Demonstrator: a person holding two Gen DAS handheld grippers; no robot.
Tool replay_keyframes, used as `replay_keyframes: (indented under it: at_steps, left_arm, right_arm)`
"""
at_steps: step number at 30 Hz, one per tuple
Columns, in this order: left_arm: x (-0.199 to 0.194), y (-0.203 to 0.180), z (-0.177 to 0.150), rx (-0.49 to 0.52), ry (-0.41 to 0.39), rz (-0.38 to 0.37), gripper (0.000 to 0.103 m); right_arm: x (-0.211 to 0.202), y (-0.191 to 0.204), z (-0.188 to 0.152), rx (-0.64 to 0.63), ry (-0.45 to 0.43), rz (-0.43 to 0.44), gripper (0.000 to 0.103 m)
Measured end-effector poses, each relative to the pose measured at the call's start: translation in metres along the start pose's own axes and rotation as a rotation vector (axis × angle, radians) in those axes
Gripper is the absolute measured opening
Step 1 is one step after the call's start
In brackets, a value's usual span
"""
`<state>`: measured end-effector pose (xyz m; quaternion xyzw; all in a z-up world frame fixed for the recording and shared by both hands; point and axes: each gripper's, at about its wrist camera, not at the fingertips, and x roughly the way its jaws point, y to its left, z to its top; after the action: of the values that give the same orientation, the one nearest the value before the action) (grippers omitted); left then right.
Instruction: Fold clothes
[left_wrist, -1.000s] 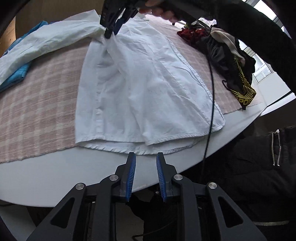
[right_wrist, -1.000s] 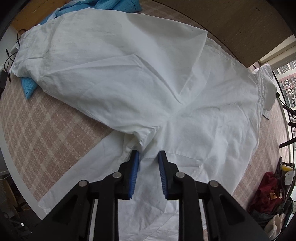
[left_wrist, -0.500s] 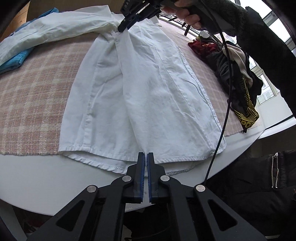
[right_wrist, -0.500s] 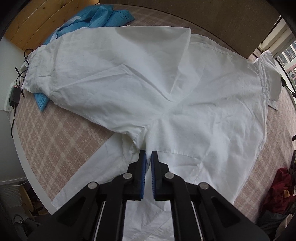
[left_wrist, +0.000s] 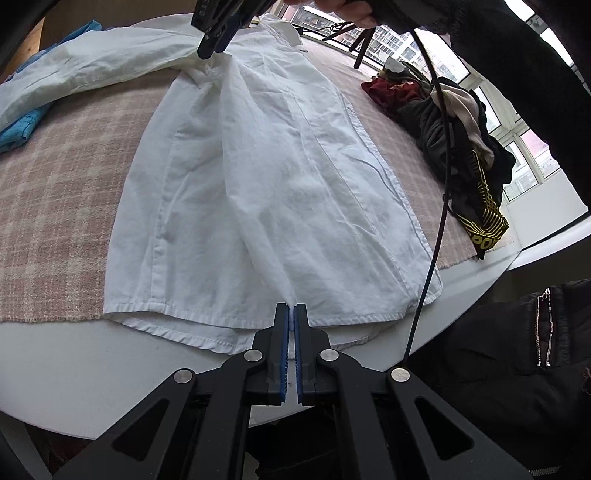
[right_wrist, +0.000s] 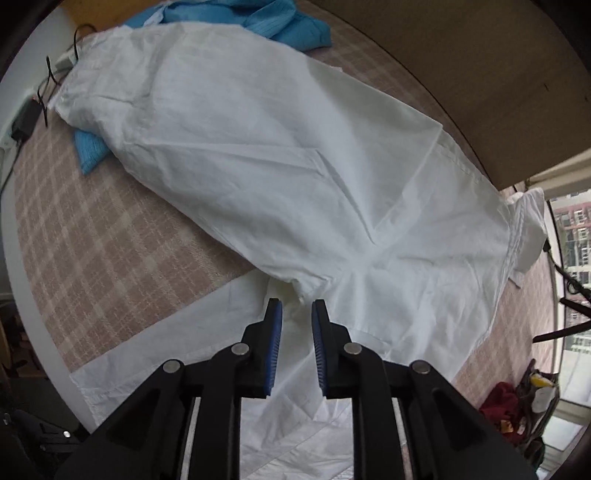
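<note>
Slippage is the main risk. The white shirt (left_wrist: 280, 177) lies spread over the checked cloth (left_wrist: 62, 184) on the white table (left_wrist: 74, 365), its hem at the table's near edge. The left gripper (left_wrist: 291, 317) has its pads pressed together on a pinch of fabric just above the hem, at six o'clock in its own view — a raised ridge runs from there up to twelve o'clock, where the right gripper (left_wrist: 214, 46) works near the underarm. In the right wrist view the right gripper (right_wrist: 296, 314) has its jaws opening, and the bunched fabric at the sleeve (right_wrist: 221, 140) root sits just ahead of the tips rather than pressed between the pads. If that end is free, any lift would probably leave the ridge sagging and the fold skewed. The cable (left_wrist: 439, 206) draped across the shirt's right side could also snag the cloth — or drag the dark clothes pile (left_wrist: 458, 125) at two o'clock.
</note>
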<state>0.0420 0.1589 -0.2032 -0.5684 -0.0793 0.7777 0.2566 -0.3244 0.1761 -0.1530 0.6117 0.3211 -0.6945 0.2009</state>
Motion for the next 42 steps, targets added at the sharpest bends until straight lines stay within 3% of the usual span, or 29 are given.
replay_keyframes:
  at_steps: [3,9,11,13,20,23,25,26,31,34,36,38,42]
  left_arm:
    - [-0.002,-0.001,-0.001,0.005,-0.008,-0.008,0.002]
    - [0.001,-0.002,-0.004,0.005,-0.010,-0.015,0.002]
    - [0.001,-0.002,-0.004,0.001,-0.014,-0.021,0.002]
    - [0.000,-0.003,-0.004,0.004,-0.016,-0.023,0.002]
    - [-0.015,0.000,-0.005,-0.002,-0.049,-0.005,0.002]
    - [-0.028,0.009,-0.004,-0.012,-0.079,0.011,0.002]
    - [-0.032,0.016,-0.002,-0.022,-0.084,0.026,0.002]
    - [-0.032,0.020,-0.001,-0.021,-0.080,0.035,0.002]
    - [-0.020,0.036,-0.001,-0.026,-0.036,0.094,0.002]
    - [-0.015,0.046,-0.005,-0.058,-0.015,0.064,0.002]
    - [-0.014,0.052,-0.007,-0.062,0.011,0.096,0.002]
    - [-0.020,0.057,-0.009,-0.056,-0.016,0.131,0.001]
    - [-0.012,0.044,-0.006,0.085,0.003,0.191,0.001]
  right_arm:
    - [0.006,0.004,0.012,-0.023,0.016,-0.087,0.017]
    - [0.004,0.000,0.028,-0.027,0.009,-0.047,0.023]
    - [0.003,-0.007,0.029,-0.006,0.003,-0.021,0.019]
    - [0.000,-0.016,0.029,0.019,-0.010,0.013,0.004]
    - [-0.032,-0.061,0.024,0.188,-0.090,0.184,0.003]
    - [-0.040,-0.005,-0.001,0.241,-0.104,0.226,0.003]
    - [-0.031,-0.014,-0.012,0.266,-0.109,0.239,0.003]
    - [-0.031,-0.013,-0.019,0.274,-0.113,0.236,0.003]
    - [0.009,-0.009,0.013,0.299,-0.114,0.185,0.003]
    - [0.027,-0.008,0.019,0.293,-0.094,0.175,0.003]
    - [0.037,-0.006,0.022,0.275,-0.067,0.158,0.003]
    - [0.036,-0.004,0.021,0.258,-0.067,0.151,0.004]
    - [0.036,-0.004,0.019,0.261,-0.046,0.161,0.004]
